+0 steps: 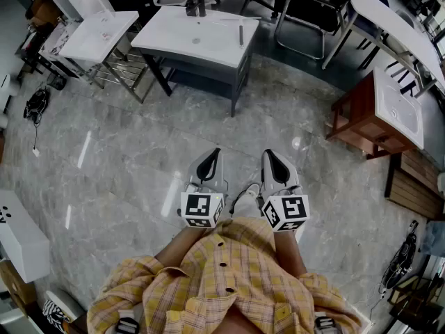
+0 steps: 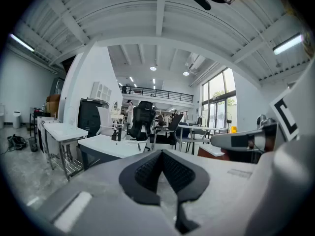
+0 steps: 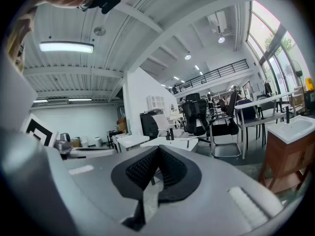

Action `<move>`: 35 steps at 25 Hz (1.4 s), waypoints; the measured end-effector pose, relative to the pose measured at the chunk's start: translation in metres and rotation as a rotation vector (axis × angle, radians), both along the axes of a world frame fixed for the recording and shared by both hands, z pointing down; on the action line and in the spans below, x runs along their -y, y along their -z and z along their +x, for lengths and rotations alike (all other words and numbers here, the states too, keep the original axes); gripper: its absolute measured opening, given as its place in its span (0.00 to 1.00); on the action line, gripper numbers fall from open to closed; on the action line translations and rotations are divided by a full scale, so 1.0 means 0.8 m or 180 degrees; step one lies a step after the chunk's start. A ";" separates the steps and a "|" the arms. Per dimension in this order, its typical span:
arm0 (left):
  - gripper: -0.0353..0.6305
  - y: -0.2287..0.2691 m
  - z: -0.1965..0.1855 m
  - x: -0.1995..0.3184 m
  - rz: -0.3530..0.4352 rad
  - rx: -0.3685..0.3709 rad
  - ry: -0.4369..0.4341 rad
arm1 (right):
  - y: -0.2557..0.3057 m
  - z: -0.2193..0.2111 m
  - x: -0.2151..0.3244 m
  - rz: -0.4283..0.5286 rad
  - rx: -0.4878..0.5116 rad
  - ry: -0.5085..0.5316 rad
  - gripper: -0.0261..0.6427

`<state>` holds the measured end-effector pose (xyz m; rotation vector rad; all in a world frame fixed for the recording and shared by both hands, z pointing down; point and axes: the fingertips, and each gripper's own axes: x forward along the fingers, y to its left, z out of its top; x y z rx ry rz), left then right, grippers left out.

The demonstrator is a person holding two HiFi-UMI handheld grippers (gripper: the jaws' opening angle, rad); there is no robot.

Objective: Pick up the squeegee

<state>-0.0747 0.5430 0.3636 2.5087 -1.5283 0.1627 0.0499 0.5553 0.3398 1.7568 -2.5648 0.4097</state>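
Observation:
A dark, slim squeegee (image 1: pixel 240 35) lies on the white sink-top table (image 1: pixel 208 44) across the floor, well ahead of both grippers; in the right gripper view the squeegee (image 3: pixel 188 142) shows as a small dark bar on that table. The person holds my left gripper (image 1: pixel 217 152) and right gripper (image 1: pixel 268 153) side by side at waist height, pointing toward the table. Both have their jaws shut with nothing between them, as the left gripper view (image 2: pixel 162 152) and right gripper view (image 3: pixel 157 149) show.
A black faucet (image 1: pixel 195 5) stands at the table's far edge. A second white basin on a wire rack (image 1: pixel 97 37) is to the left, and a wooden vanity with a sink (image 1: pixel 389 113) to the right. Office chairs (image 1: pixel 306 12) stand behind. Grey marble floor (image 1: pixel 139 158) lies between.

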 end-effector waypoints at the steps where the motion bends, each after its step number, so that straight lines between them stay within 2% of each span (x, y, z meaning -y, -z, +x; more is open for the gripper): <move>1: 0.05 -0.001 0.003 0.004 -0.0001 0.0001 0.0007 | -0.001 0.003 0.004 -0.0002 0.0001 0.0015 0.03; 10: 0.05 -0.013 0.034 0.049 -0.0045 0.0082 0.0112 | -0.008 0.039 0.056 -0.0012 0.0168 0.0135 0.03; 17: 0.05 -0.010 0.078 0.103 0.0026 0.0129 0.0201 | -0.009 0.077 0.115 0.0031 0.0159 0.0296 0.03; 23: 0.05 -0.021 0.119 0.122 -0.0001 0.0223 0.0199 | -0.017 0.110 0.146 0.0002 0.0275 0.0396 0.03; 27: 0.05 -0.025 0.126 0.134 -0.0052 0.0273 0.0245 | -0.024 0.121 0.161 -0.0034 0.0259 0.0382 0.03; 35: 0.05 -0.047 0.129 0.182 -0.0167 0.0212 0.0275 | -0.048 0.120 0.211 -0.0189 0.0201 0.0417 0.03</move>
